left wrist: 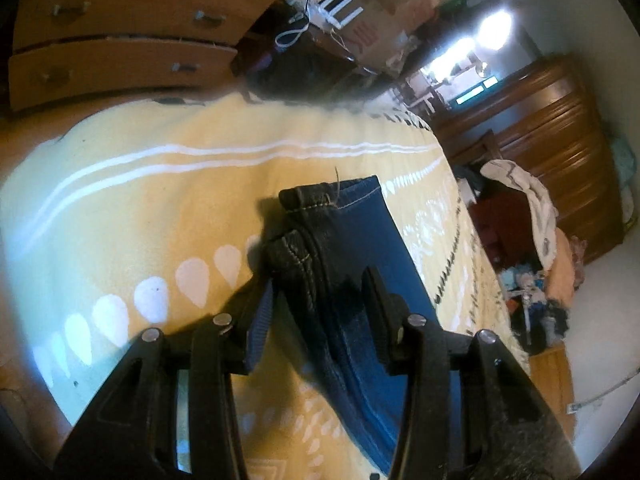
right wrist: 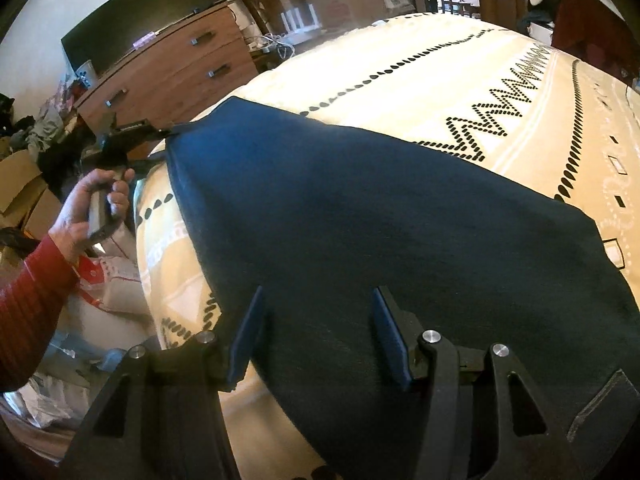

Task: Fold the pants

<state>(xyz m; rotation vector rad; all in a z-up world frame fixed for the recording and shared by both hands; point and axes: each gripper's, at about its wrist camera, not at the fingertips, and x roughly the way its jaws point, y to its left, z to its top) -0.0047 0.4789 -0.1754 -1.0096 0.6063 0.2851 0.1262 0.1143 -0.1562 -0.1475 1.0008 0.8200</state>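
1. Right gripper (right wrist: pixel 318 332): nearest element of the right wrist view. Its jaws stand apart over the broad dark-blue pants (right wrist: pixel 360 216); the pads press on nothing, and the cloth lies beneath and between them, not gripped.
2. Left gripper (left wrist: pixel 316 304): in the left wrist view its fingers straddle the stacked leg hems (left wrist: pixel 296 236). The jaws are partly open; whether the pads pinch the denim cannot be told.
3. Pants: spread flat across the yellow patterned bedspread (left wrist: pixel 140 200); the wide end lies near the right gripper, the legs running to the far edge where the left gripper meets them.
4. Judged step: securing both ends before a fold. To do it well, each gripper should take all layers at the edge together, the hems kept aligned, and the cloth should be lifted evenly so no crease forms along the legs.
5. Pose, right: tilted steeply down over the cloth, poised just above its near edge.
6. Pose, left: a person's hand (right wrist: pixel 90 204), red sleeve (right wrist: pixel 28 300) behind it, holds the tool handle beside the bed, its gripper angled down at the hems.
7. Background: a wooden dresser (right wrist: pixel 168 72) and cardboard boxes (right wrist: pixel 20 188) stand beyond the bed.
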